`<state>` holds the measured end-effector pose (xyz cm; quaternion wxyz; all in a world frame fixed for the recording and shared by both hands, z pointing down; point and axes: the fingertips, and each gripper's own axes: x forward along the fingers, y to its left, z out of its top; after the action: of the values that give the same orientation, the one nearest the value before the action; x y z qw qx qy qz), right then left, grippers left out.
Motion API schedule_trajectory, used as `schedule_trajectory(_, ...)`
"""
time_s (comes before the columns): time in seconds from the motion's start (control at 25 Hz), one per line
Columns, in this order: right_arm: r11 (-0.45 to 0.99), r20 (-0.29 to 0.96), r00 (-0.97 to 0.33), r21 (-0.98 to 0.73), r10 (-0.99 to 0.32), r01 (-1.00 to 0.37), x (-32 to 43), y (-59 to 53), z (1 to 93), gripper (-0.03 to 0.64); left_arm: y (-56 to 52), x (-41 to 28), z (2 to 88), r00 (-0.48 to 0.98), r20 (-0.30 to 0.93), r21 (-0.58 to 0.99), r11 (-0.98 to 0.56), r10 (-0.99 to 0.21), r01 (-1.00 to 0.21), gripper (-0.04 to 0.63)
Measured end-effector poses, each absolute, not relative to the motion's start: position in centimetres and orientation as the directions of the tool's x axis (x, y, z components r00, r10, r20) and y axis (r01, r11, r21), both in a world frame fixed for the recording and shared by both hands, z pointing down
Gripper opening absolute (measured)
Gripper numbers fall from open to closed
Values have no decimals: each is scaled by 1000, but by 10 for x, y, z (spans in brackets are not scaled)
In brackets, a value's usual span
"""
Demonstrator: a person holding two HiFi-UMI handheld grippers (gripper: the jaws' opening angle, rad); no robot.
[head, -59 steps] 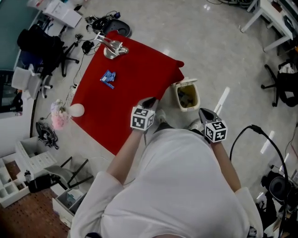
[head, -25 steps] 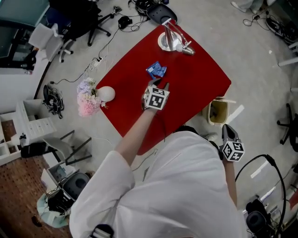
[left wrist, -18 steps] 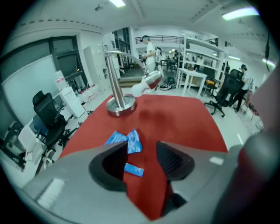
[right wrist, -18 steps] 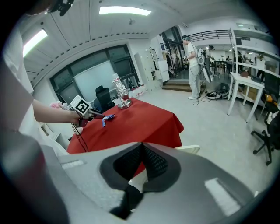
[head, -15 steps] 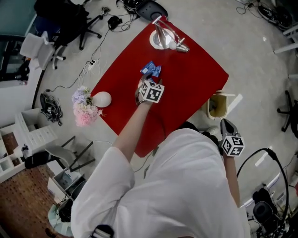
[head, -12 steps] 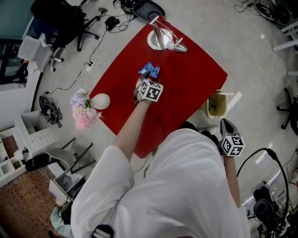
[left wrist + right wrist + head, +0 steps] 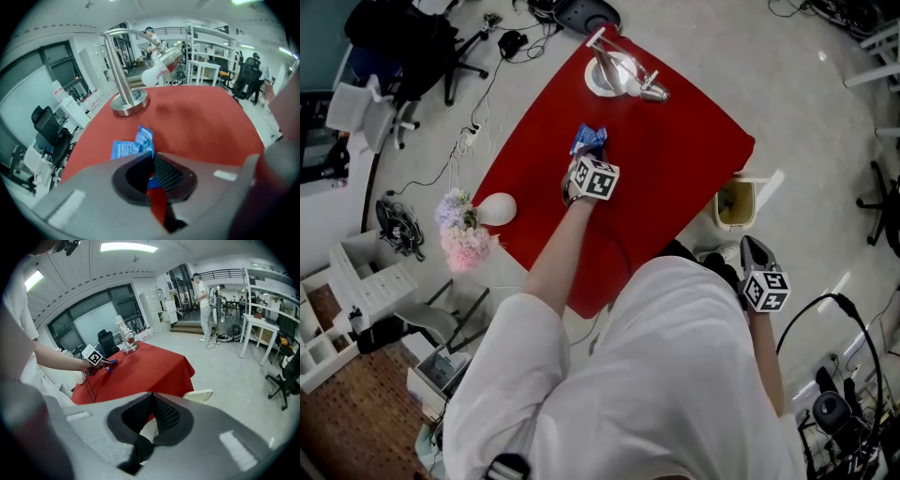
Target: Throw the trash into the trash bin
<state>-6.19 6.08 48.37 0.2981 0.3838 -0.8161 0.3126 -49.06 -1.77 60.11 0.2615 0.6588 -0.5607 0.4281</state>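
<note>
A crumpled blue wrapper (image 7: 590,140) lies on the red tablecloth (image 7: 675,131), towards its far left side. My left gripper (image 7: 582,157) reaches down onto it with its jaws shut on the near end. In the left gripper view the blue wrapper (image 7: 131,146) sticks out past the closed left gripper (image 7: 153,157), and a blue scrap shows between the pads. The small cream trash bin (image 7: 735,204) stands on the floor off the table's right edge, lid up. My right gripper (image 7: 751,244) hangs shut and empty near my side, above the bin (image 7: 199,394).
A chrome desk lamp (image 7: 619,75) stands at the table's far end, seen close as a lamp base (image 7: 124,99) behind the wrapper. A white vase with pink flowers (image 7: 467,232) sits left of the table. Office chairs, cables and shelves ring the floor.
My left gripper came down towards the blue wrapper and closed on its near end. The right gripper stayed by my side.
</note>
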Motion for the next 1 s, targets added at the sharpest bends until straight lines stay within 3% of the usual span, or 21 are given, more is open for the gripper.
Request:
schedule_trajectory(0.4,503,712,-536,-293,-454,-813,-51,58,491,0,-11,-469,584,44,836,-75,-193,-547,-978,6)
schedule_trajectory(1.0,437,687,-520,-314,-508,-843,-9,72,495,0,2,-398,570,128,828,-27,-268,-545,-963,5)
